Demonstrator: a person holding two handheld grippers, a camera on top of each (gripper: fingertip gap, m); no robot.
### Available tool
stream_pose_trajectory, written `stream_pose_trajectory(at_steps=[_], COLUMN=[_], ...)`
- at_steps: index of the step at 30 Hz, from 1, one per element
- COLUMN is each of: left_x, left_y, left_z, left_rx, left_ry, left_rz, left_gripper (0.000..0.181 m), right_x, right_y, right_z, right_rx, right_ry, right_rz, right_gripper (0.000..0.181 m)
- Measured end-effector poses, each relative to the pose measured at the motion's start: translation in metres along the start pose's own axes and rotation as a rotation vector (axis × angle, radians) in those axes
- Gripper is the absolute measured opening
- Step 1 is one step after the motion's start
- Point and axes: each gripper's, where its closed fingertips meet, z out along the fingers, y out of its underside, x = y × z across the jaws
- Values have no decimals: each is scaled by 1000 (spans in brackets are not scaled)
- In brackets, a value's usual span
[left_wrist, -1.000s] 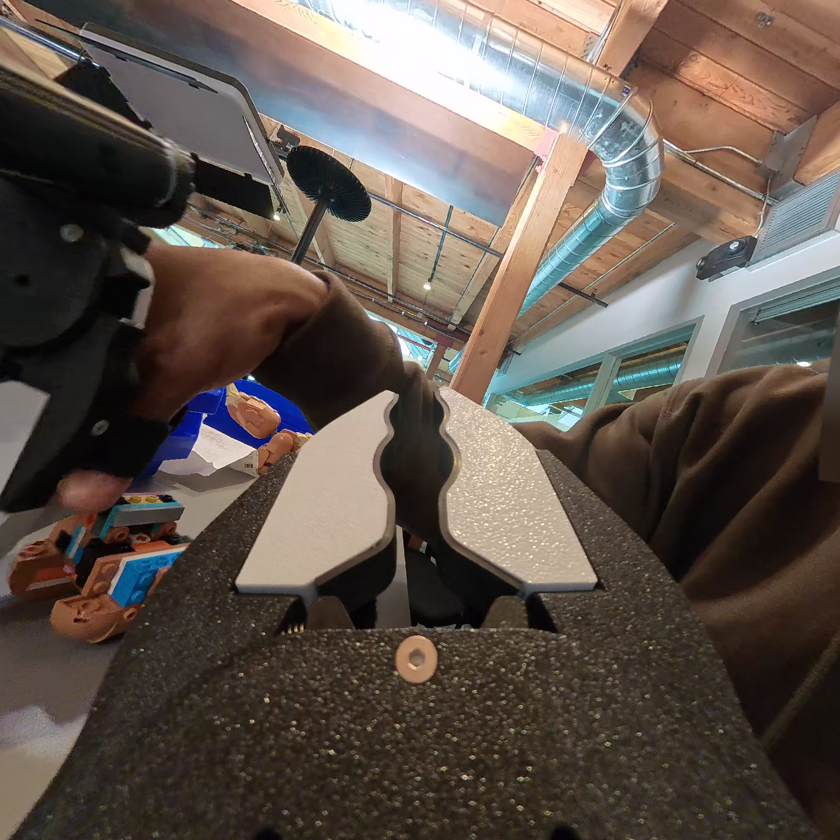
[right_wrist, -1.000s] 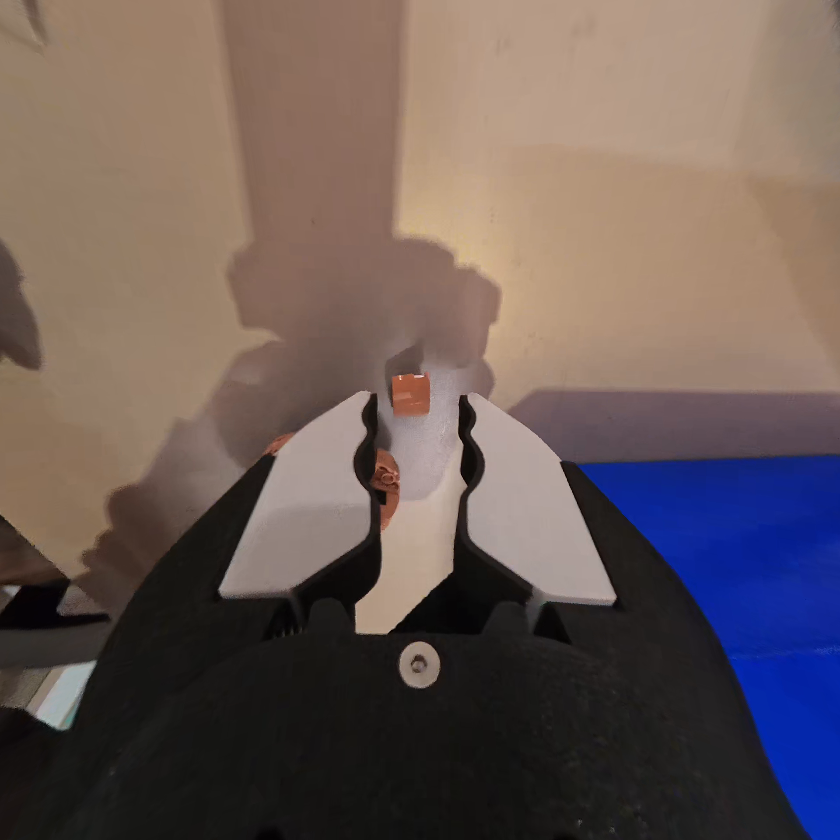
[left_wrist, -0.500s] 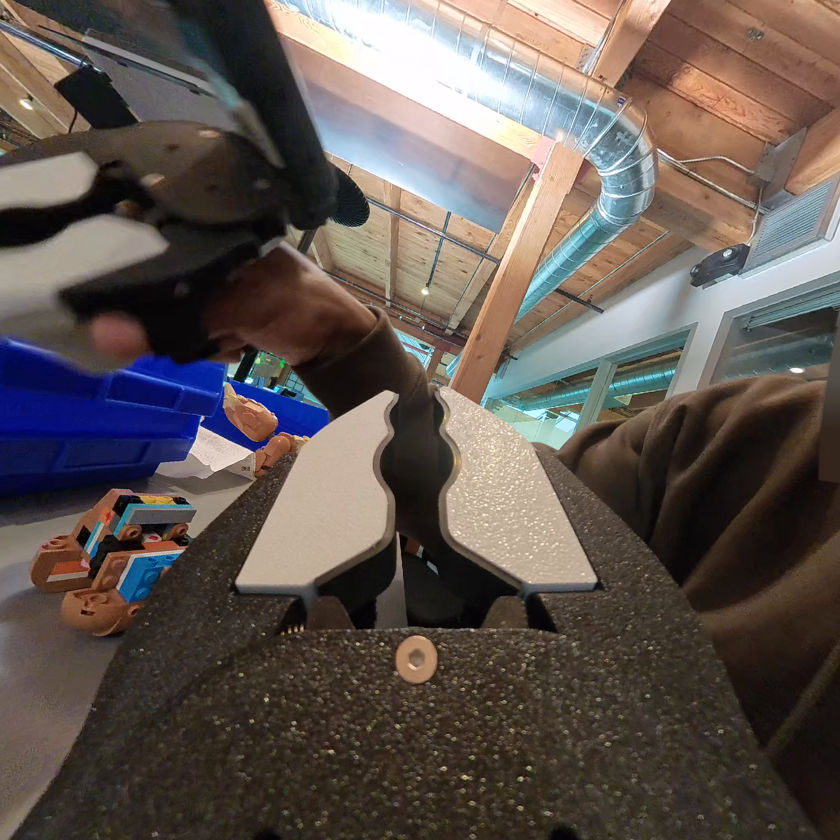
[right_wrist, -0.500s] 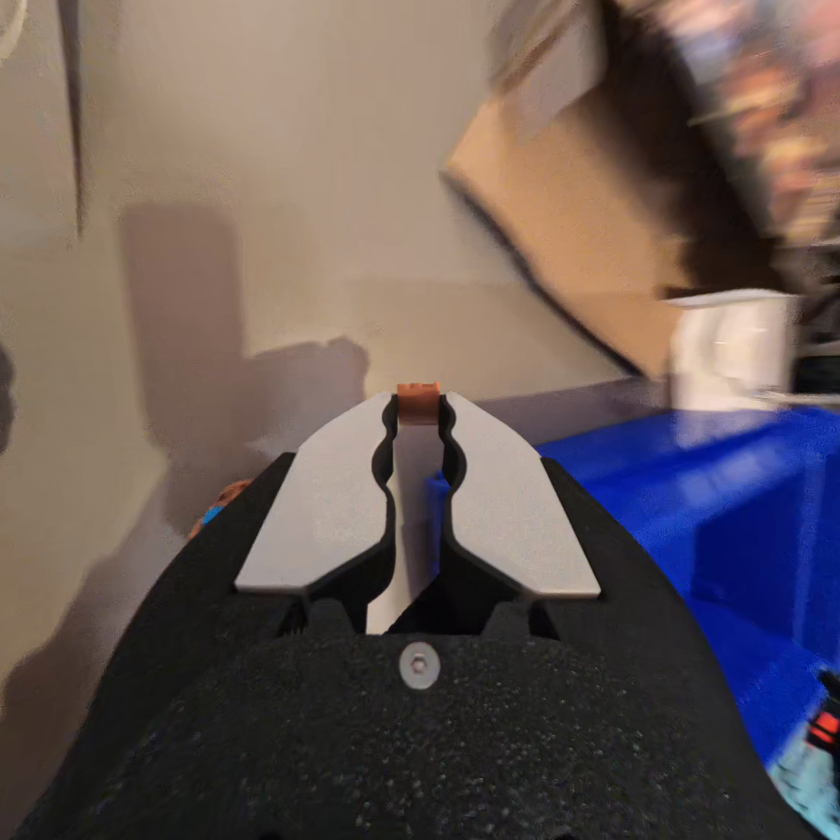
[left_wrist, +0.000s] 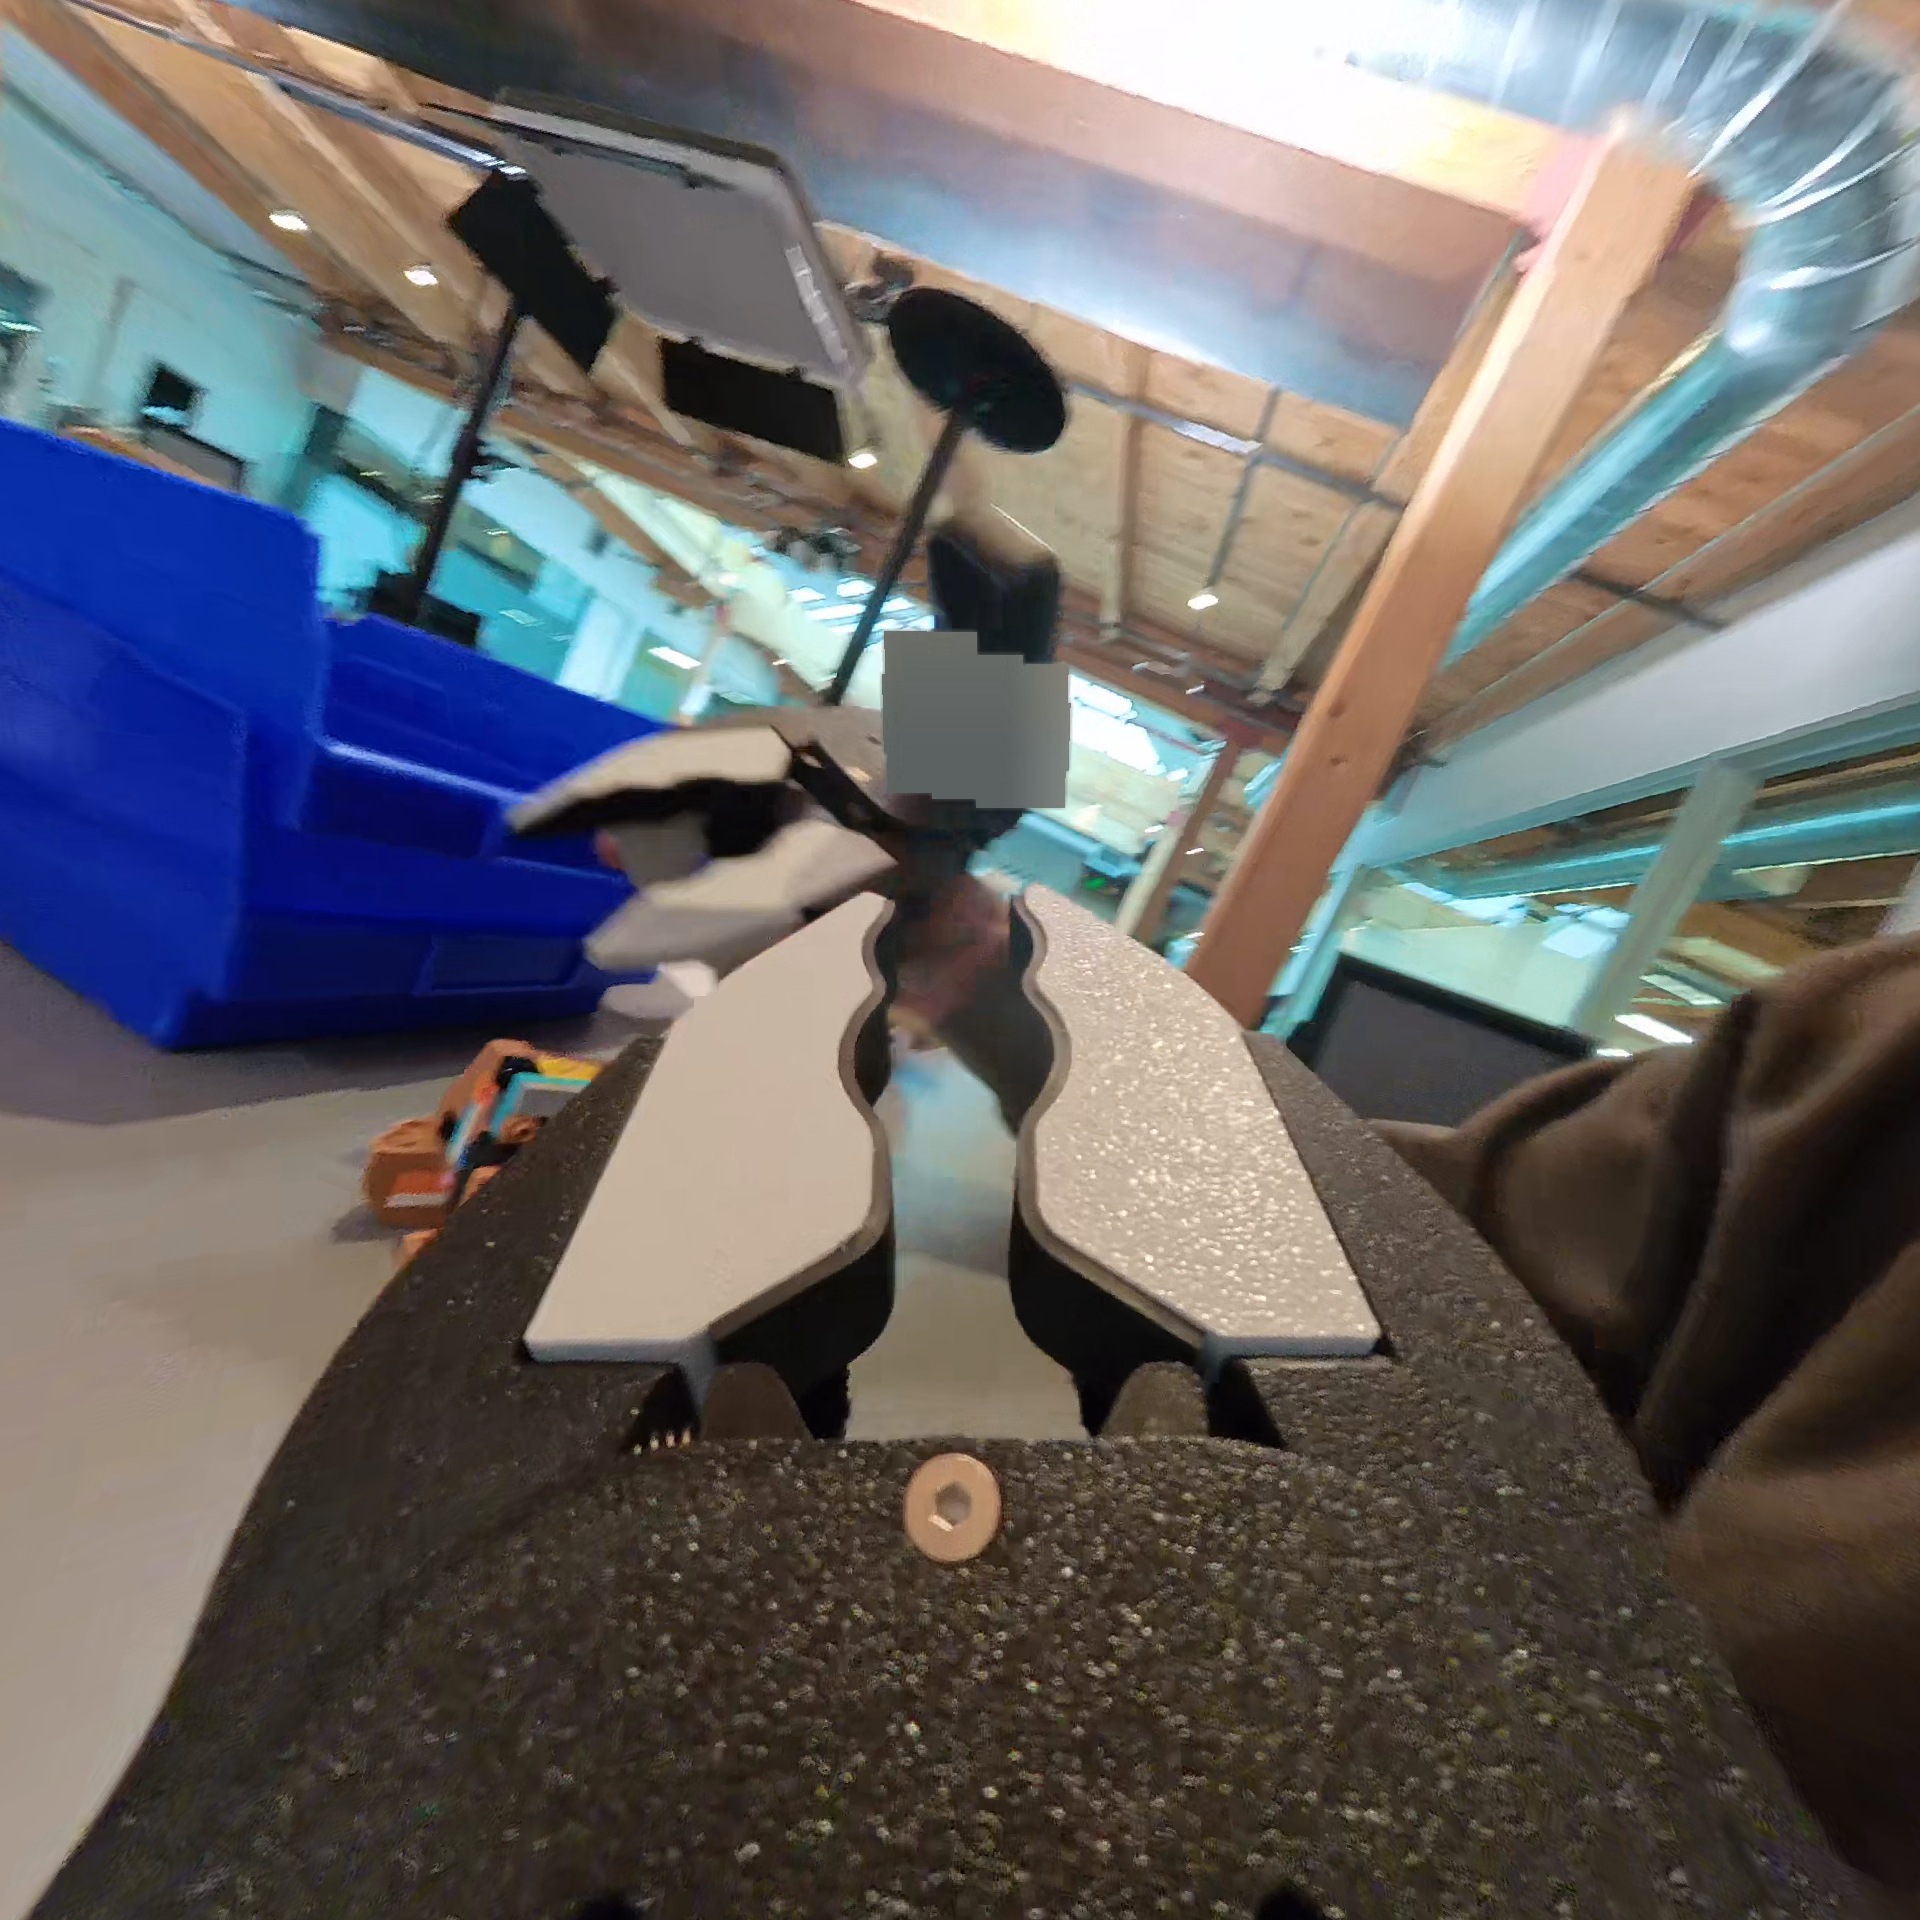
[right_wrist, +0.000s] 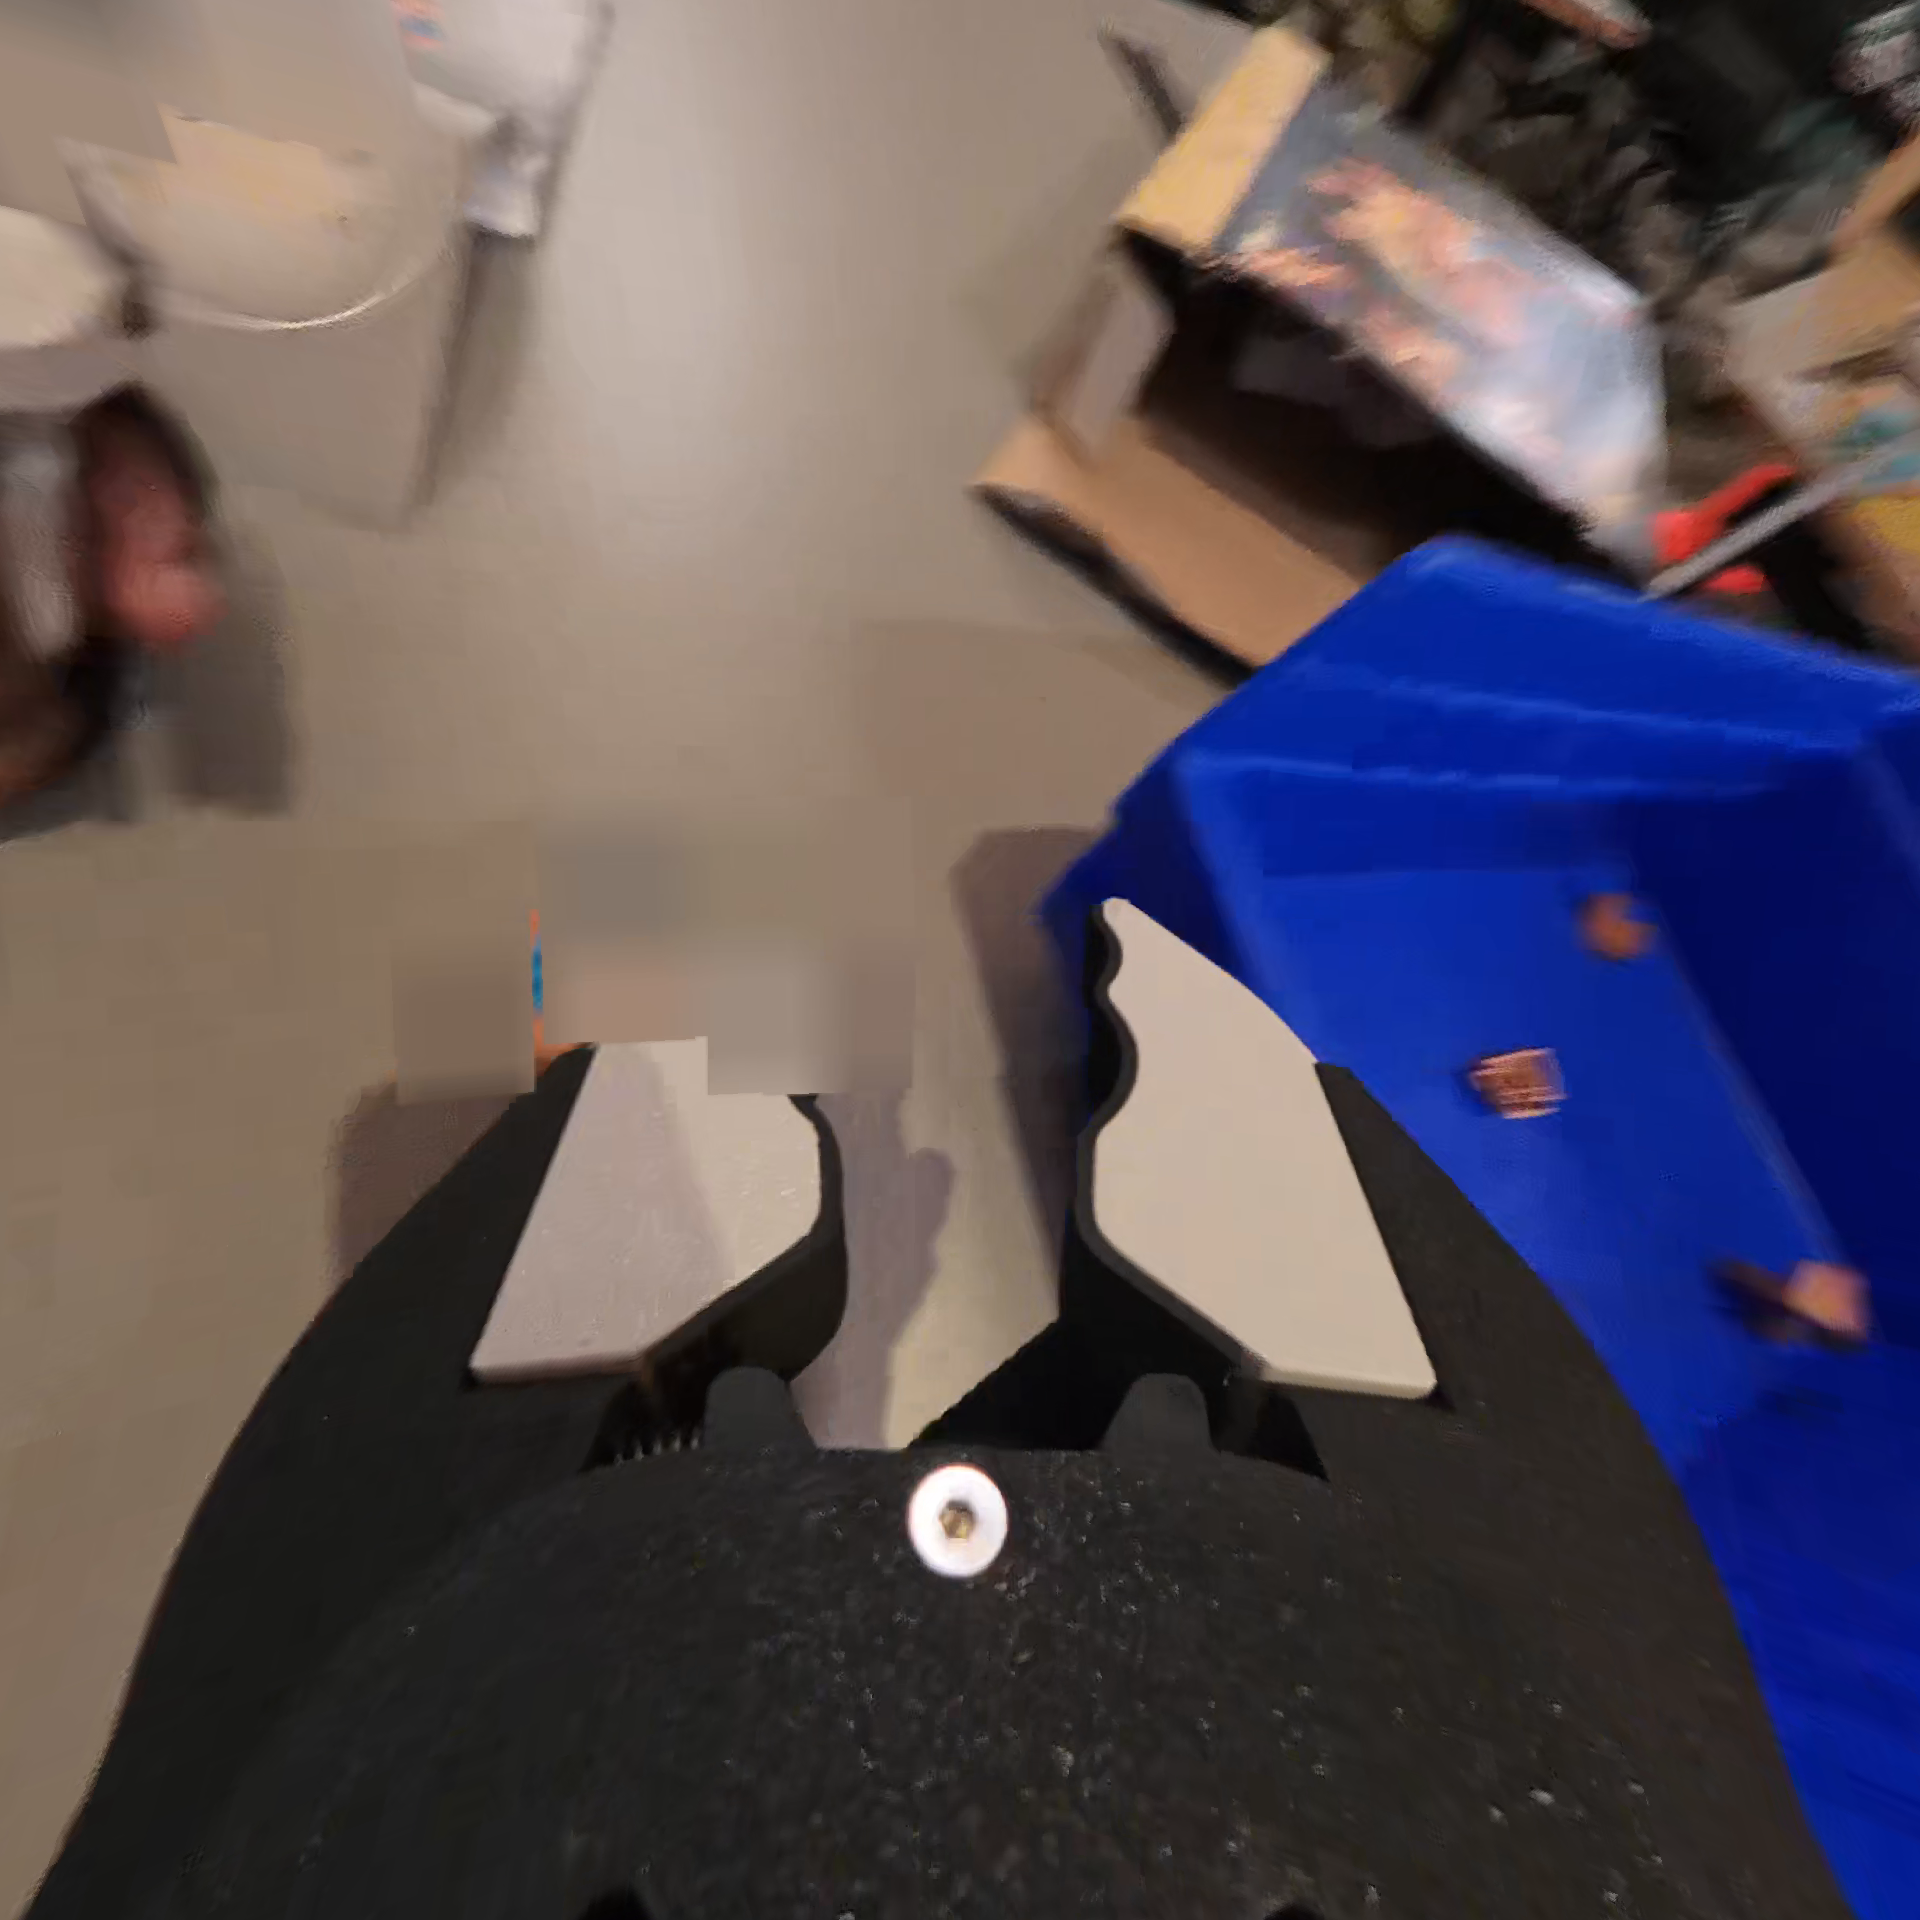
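R gripper (right_wrist: 961, 1023) now spread, empty; the orange brick pinched 0.5 s ago is gone from its jaws, prob. among orange bits (right_wrist: 1517, 1083) in blue bin (right_wrist: 1507, 831). L gripper (left_wrist: 951, 920) slightly apart, empty.

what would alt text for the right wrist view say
The right gripper is open and empty above a grey table, its tip by the near corner of a blue bin holding a few small orange-brown pieces. A cardboard box lies beyond; the picture is motion-blurred.

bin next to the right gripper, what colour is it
Blue; the bin shows best in the right wrist view.
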Motion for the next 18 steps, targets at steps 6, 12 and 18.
stream_pose_trajectory(at_steps=[6,12,18], left_x=[-60,-106,-131], left_y=[39,95,113], left_z=[9,22,39], left_rx=[-389,-891,-1161], left_ry=[-510,-579,-476], left_rz=[336,366,312], left_gripper=[46,61,58], right_x=[-49,-63,-40], right_y=[67,79,90], right_z=[6,21,20], right_rx=[-116,-200,-202], right_ry=[-245,-363,-322], right_rz=[51,49,41], right_gripper=[52,46,26])
